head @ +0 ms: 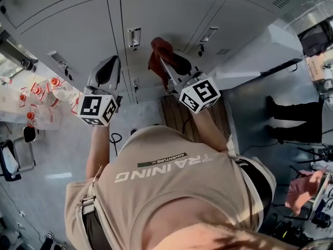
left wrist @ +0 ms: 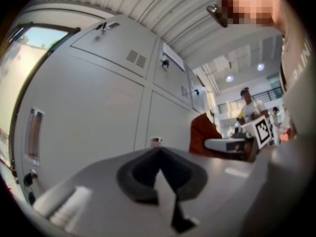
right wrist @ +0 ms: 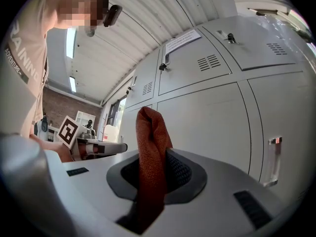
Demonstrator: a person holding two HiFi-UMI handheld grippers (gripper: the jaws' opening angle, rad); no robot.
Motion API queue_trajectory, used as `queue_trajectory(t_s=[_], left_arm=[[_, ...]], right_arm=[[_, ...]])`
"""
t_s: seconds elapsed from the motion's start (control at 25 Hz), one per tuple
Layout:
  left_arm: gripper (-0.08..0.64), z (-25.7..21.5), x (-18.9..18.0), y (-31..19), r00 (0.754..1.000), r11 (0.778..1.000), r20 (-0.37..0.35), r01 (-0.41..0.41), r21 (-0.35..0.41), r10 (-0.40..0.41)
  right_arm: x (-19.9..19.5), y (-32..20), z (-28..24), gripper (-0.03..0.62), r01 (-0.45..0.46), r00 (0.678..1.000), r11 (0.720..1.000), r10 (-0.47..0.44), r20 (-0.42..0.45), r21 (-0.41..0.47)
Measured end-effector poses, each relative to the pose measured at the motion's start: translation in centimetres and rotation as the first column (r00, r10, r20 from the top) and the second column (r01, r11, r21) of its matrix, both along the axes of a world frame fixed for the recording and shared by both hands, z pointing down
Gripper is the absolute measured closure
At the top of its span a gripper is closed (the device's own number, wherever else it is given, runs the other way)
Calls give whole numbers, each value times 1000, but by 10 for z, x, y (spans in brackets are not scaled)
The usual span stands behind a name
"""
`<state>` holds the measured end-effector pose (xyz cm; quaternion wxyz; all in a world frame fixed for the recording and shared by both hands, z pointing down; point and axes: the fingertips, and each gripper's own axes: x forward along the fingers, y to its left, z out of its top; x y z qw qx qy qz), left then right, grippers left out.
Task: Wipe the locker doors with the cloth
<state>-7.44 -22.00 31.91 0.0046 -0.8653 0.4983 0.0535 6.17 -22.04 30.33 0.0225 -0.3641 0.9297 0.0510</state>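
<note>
Head view: right gripper at centre, nearer locker doors; cloth at its tip, door just beyond. Left gripper beside it, further left.
Left gripper view: jaws together, empty.
Right gripper view: jaws clamped on cloth, which stands upright; door contact unclear.

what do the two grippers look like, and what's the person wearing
Both the left gripper and the right gripper have smooth light grey shells with dark textured fingers. Each carries a white cube printed with black square markers. The person wears a beige shirt with white lettering.
</note>
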Motion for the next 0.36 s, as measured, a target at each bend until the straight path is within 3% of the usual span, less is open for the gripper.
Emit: queue_trajectory(t_s=[0.36], left_arm=[[554, 4, 7, -10, 999, 1000, -10, -31, -1, 31]], right_arm=[[9, -6, 6, 540, 16, 998, 999, -13, 65, -48]])
